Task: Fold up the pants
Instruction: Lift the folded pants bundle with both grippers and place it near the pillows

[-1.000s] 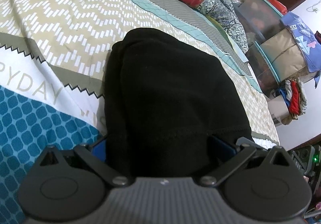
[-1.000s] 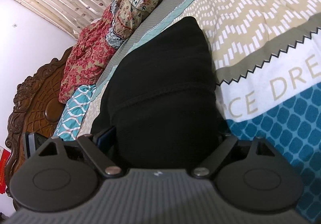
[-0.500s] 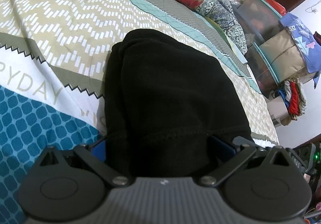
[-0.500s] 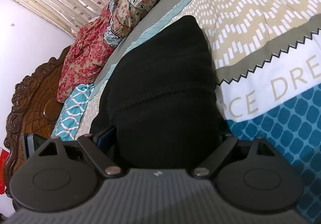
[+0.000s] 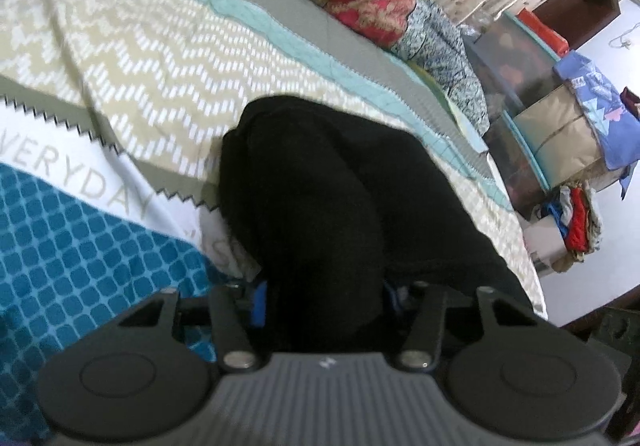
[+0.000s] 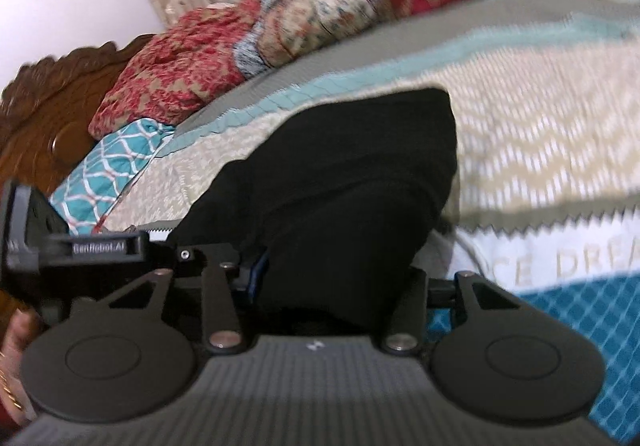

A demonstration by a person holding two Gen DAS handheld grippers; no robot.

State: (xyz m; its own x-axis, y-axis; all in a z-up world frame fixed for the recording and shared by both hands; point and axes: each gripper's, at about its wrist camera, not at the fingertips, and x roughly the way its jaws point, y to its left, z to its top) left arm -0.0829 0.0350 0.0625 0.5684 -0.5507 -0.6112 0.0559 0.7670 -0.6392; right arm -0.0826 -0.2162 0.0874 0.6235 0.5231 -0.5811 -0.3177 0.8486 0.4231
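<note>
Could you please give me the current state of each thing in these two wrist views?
Black pants: folded, near end bunched, far end on the bedspread.
Left gripper: closing, pants between its fingers.
Right gripper: closing, pants between its fingers.
Bedspread: spread over the bed.
Pillows: piled by the headboard.

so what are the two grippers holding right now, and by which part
Both have the black pants: the left gripper and right gripper each have their jaws closing around the bunched near edge; which part of the garment cannot be told.
</note>
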